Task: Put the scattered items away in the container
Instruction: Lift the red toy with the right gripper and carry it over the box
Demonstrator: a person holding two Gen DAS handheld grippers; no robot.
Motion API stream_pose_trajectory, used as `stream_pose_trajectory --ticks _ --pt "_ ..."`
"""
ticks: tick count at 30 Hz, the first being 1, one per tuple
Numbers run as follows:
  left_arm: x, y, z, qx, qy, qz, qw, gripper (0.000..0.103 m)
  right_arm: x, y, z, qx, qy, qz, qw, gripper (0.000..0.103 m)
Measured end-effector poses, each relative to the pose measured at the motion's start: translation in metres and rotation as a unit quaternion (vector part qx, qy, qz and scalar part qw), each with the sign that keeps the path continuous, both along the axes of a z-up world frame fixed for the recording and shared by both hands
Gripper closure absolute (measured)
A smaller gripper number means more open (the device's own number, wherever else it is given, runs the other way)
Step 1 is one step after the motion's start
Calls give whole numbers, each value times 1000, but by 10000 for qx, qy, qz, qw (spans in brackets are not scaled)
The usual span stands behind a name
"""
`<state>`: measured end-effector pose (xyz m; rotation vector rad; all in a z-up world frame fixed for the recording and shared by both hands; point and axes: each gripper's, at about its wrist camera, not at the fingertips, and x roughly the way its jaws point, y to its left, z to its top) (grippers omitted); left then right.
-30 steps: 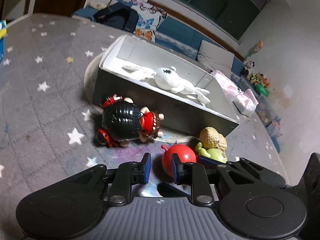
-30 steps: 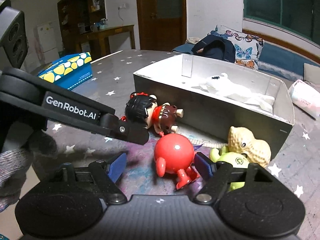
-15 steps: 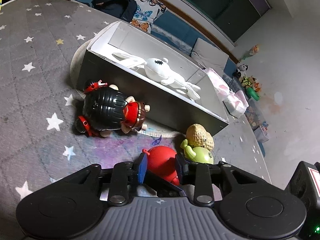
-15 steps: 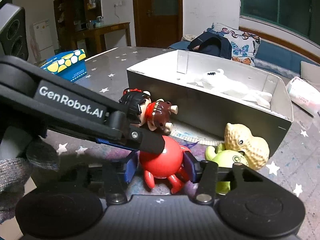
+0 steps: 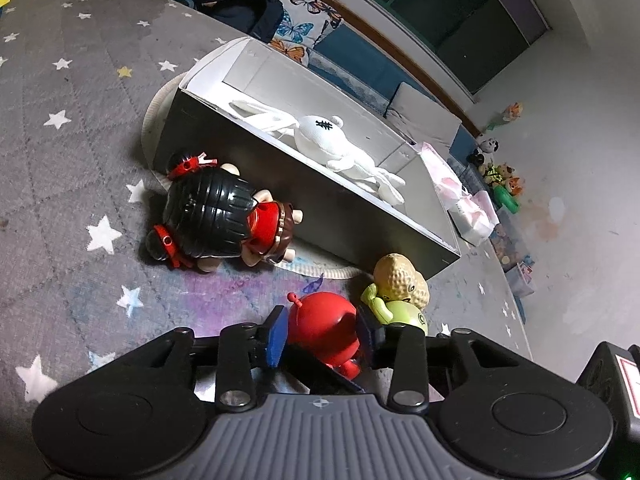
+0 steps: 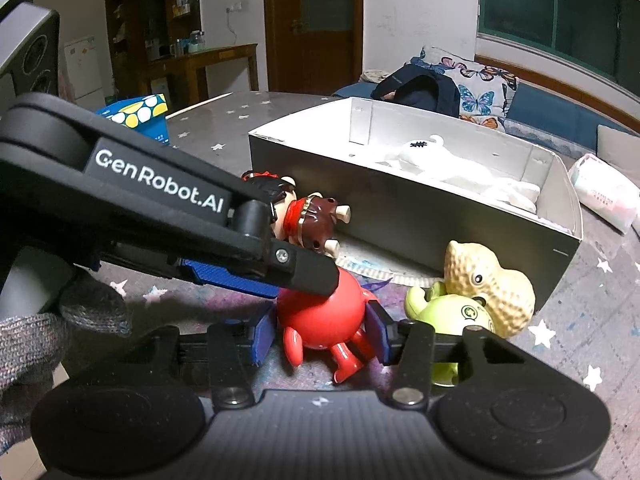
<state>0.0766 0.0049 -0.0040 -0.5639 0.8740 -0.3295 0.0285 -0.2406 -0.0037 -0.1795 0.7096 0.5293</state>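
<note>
A red round toy lies on the star-patterned mat in front of the grey box. My left gripper straddles it, pads at both sides, and reaches over it in the right wrist view. My right gripper is shut on the red toy from below. A black-haired doll lies left of it. A peanut toy and a green toy lie right. A white plush is in the box.
A blue and yellow tissue box stands at the far left. A pink-white pack lies past the box's right end. A sofa with a dark backpack is behind.
My right gripper has closed onto the red toy. My left gripper has moved forward over the toy, so that its pads flank it.
</note>
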Motion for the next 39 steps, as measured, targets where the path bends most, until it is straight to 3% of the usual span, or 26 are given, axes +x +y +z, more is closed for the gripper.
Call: stream_pose_trajectory --ticks 9,16,24,32,39 --pt "0 0 -5 -95 1 100 9999 57 -4 8 -2 -210 -171 2 9996 54" --pt "-5 -1 0 -92 -50 87 9999 59 -14 7 6 -75 -173 -40 9998 55" --pt "-2 -12 45 -162 -672 -139 9975 60 -19 -15 54 152 -724 -118 9972 55" --pt "62 -37 71 -153 -811 -373 9959 60 42 -40 80 221 -815 -348 9958 55" --pt "127 -52 46 -304 -304 -437 9981 60 110 -61 61 115 -221 -462 9986 55"
